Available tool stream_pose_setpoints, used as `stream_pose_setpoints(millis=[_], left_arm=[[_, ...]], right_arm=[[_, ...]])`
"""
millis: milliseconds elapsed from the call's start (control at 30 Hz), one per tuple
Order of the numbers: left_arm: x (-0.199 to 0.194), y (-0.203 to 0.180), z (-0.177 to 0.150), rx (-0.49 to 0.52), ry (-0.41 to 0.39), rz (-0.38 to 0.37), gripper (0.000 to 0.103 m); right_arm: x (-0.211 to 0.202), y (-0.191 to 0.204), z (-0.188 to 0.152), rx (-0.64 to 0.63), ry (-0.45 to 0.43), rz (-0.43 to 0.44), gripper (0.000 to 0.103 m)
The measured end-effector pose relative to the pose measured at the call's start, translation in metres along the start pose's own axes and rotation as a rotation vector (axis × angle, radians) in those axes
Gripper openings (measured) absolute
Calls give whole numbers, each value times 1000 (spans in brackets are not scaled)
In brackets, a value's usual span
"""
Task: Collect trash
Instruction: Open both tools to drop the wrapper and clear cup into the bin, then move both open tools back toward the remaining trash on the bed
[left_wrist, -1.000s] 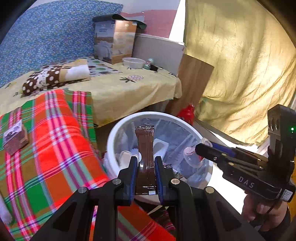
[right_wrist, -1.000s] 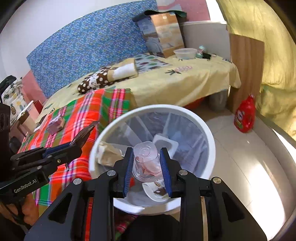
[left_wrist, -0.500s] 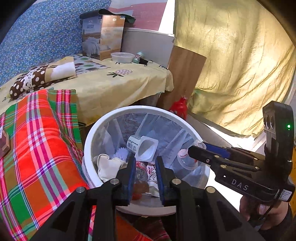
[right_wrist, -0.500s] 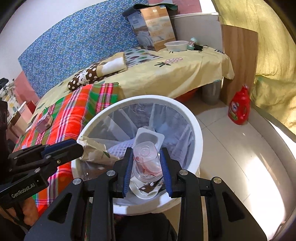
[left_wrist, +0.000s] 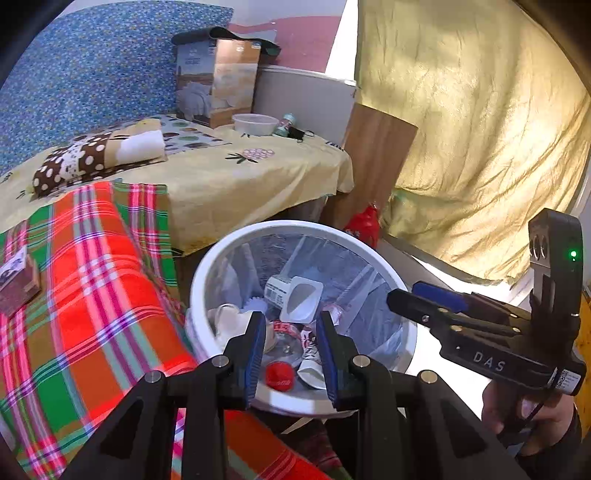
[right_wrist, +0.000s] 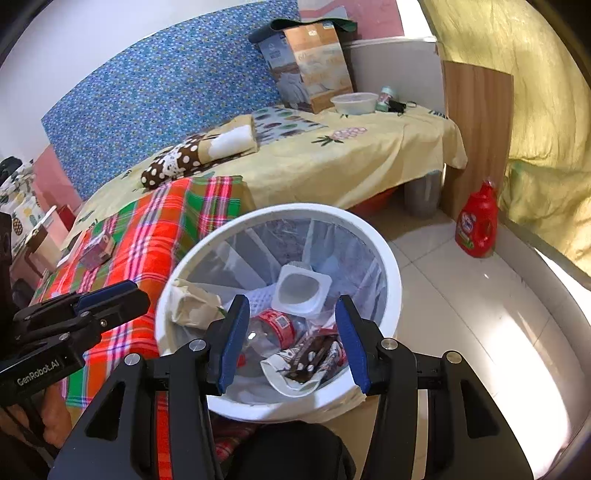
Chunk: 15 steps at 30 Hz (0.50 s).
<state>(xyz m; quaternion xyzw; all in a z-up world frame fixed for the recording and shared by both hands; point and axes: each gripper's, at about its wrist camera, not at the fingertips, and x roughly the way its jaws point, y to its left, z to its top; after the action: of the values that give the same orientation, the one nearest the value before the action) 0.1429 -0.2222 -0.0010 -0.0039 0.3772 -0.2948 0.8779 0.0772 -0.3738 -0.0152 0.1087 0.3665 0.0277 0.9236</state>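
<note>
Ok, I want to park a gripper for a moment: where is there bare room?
The yellow sheet is bare between the dotted pillow and the bowl. The floor is bare between the bin and the red bottle. The plaid blanket is free beyond the small box. The bin itself is crowded.

bins: 1 (right_wrist: 391, 266) | detergent bottles: 1 (right_wrist: 476, 225) | bowls: 1 (right_wrist: 354, 103) | grippers: 2 (left_wrist: 291, 350) (right_wrist: 291, 336)
</note>
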Motion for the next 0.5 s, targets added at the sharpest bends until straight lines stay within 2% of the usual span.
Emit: stream_pose_setpoints(millis=[233,500], left_arm=[[-25,17,-8,-50,-23,36,28],[-57,45,-24,-119,-52,117,28]], right_arm=[[-5,25,-1,-39,-20,47,51],[-5,58,-3,-92,-26,119,51]])
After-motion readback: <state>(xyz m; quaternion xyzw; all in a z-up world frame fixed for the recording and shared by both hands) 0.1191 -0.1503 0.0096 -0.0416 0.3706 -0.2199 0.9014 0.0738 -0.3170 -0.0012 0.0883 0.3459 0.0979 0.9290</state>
